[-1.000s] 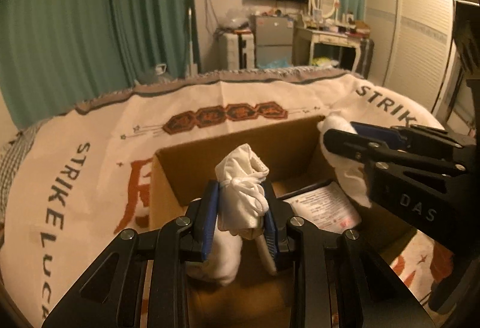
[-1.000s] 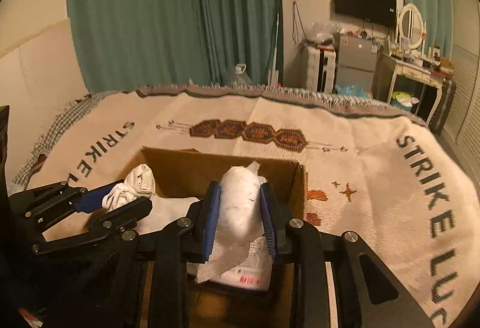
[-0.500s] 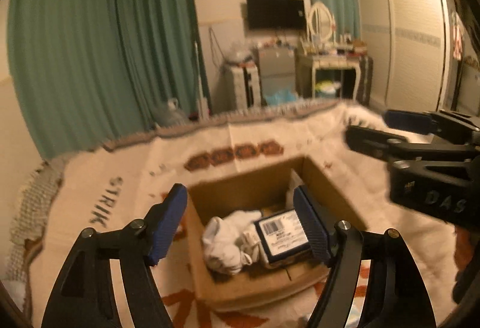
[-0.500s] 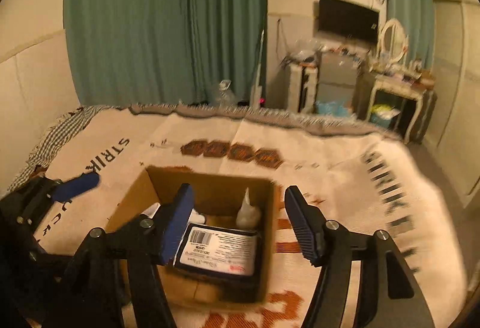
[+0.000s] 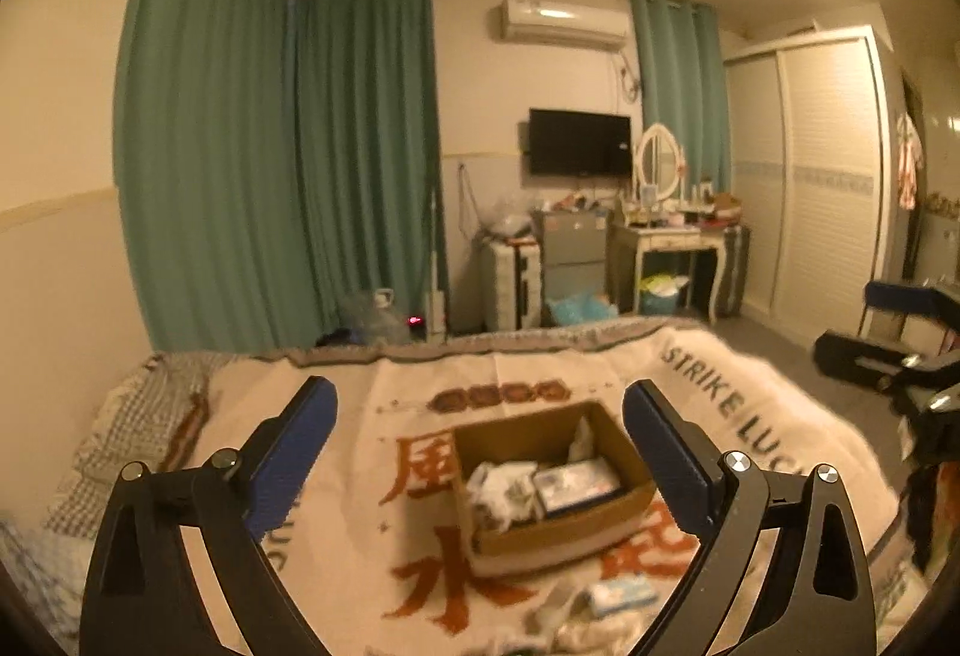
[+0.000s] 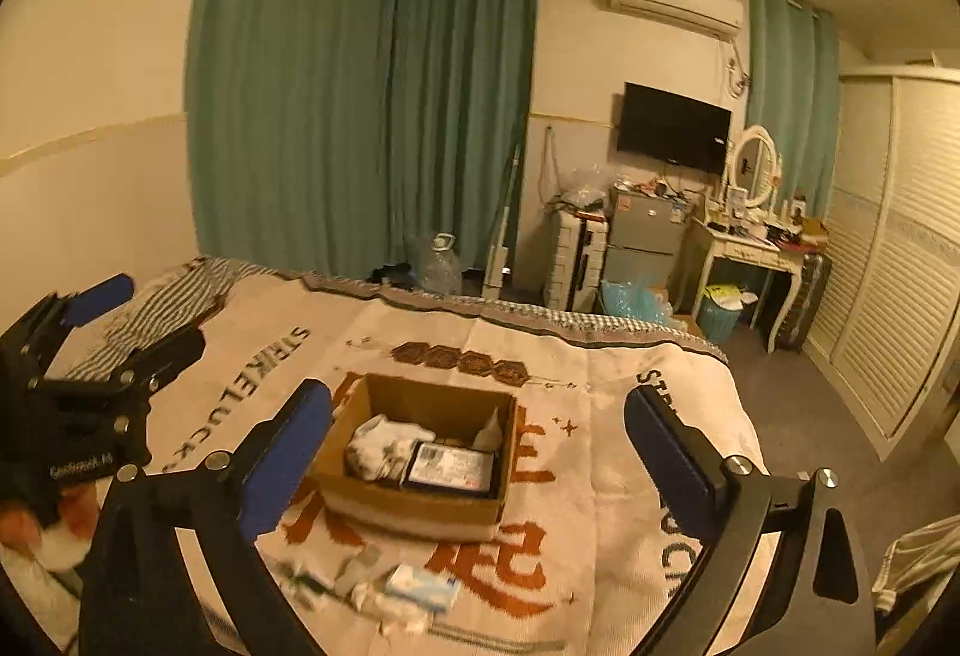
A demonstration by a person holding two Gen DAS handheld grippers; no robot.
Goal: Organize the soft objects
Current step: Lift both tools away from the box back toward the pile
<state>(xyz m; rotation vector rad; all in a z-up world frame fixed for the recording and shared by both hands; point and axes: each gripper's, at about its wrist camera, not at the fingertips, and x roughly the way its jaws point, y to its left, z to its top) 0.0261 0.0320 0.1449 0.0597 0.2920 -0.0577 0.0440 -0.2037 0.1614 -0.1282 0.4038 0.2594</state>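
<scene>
**Both grippers held wide above the filled box**

A cardboard box (image 5: 549,482) sits open on a cream blanket (image 5: 372,416) printed with dark lettering and red-brown characters. Inside the box, crumpled white cloths (image 6: 375,449) lie along its left half, a flat packet with a barcode label (image 6: 450,470) lies along its right half, and a small white pointed piece (image 6: 489,431) stands at the far right corner.

The left gripper (image 5: 480,446) hangs above and short of the box, its blue-padded jaws spread wide with nothing between them. The right gripper (image 6: 477,446) hangs likewise, jaws spread wide and holding nothing; the box shows whole in the gap between its fingers.

On the near side of the box, loose items lie on the blanket: a pale blue packet (image 6: 423,587) and scraps of white material (image 6: 390,611) just beside it, blurred. They lie apart from the box wall.

Beyond the far side of the box the bed ends; further back are green curtains (image 6: 360,116), a water jug (image 6: 441,263) on the floor, a wall television (image 6: 672,128), a dressing table with an oval mirror (image 6: 753,242) and a white wardrobe (image 6: 894,236).
</scene>
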